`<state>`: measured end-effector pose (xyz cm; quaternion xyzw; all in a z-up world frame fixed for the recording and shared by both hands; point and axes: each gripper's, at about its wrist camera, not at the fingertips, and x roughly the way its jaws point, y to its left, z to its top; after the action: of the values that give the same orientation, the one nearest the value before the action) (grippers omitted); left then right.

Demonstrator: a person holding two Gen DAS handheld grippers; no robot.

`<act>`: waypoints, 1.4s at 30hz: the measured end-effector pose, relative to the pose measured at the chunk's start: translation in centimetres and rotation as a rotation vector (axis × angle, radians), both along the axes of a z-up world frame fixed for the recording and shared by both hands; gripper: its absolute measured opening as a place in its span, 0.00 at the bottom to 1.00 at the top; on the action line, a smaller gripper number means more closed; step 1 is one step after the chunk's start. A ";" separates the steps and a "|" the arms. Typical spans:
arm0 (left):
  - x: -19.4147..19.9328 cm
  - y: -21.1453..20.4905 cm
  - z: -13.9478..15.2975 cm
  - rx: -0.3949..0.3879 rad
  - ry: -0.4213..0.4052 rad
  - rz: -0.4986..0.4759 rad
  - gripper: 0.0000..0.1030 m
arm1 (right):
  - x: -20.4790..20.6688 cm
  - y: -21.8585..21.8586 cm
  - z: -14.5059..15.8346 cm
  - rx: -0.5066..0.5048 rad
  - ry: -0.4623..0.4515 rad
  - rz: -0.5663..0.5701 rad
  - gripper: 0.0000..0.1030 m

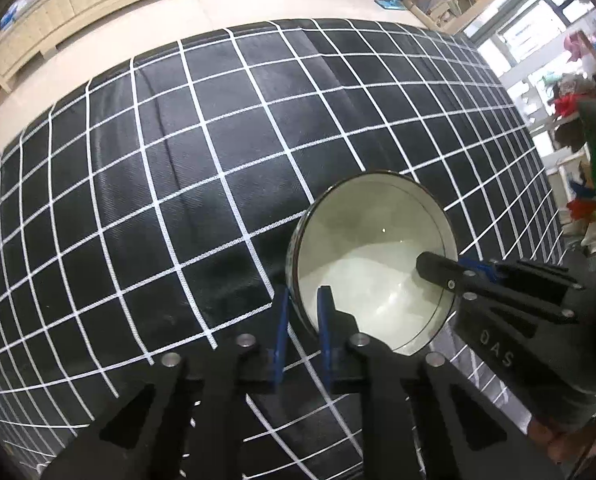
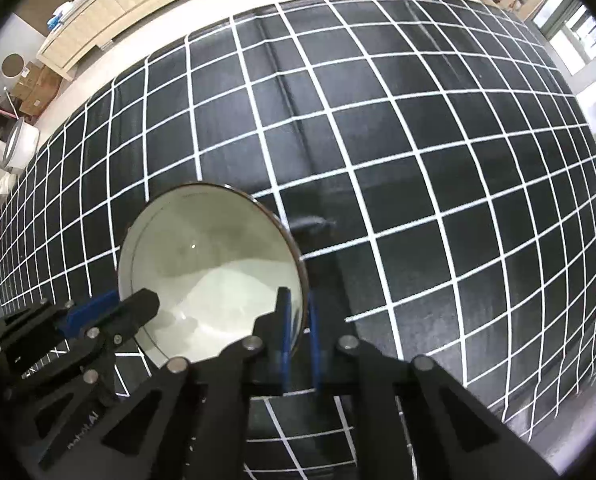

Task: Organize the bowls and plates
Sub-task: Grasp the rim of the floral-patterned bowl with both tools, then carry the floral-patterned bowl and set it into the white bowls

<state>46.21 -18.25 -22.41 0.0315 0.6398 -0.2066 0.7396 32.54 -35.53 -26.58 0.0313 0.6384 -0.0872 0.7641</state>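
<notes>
A white bowl (image 1: 372,252) with a dark rim sits over the black grid-patterned tablecloth (image 1: 177,184). My left gripper (image 1: 302,312) is shut on the bowl's near-left rim, one blue pad inside and one outside. My right gripper (image 1: 454,276) comes in from the right and is shut on the opposite rim. In the right wrist view the bowl (image 2: 209,264) is at lower left, my right gripper (image 2: 300,320) clamps its right rim, and my left gripper (image 2: 109,312) grips its left rim. No plates are in view.
The tablecloth (image 2: 418,160) covers the whole table, with creases down the middle. A pale cabinet (image 1: 69,12) stands beyond the far edge. Cluttered shelves (image 1: 570,92) are at the right. A white bucket (image 2: 19,146) and boxes sit off the left.
</notes>
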 end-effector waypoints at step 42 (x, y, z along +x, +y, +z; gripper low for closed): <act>-11.1 15.9 0.6 0.045 0.040 0.074 0.11 | -4.0 13.8 -2.4 -0.014 0.033 0.157 0.11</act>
<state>35.11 -2.39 -21.85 0.0203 0.6597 -0.1651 0.7329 28.58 -21.73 -29.01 -0.0255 0.6509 -0.0319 0.7580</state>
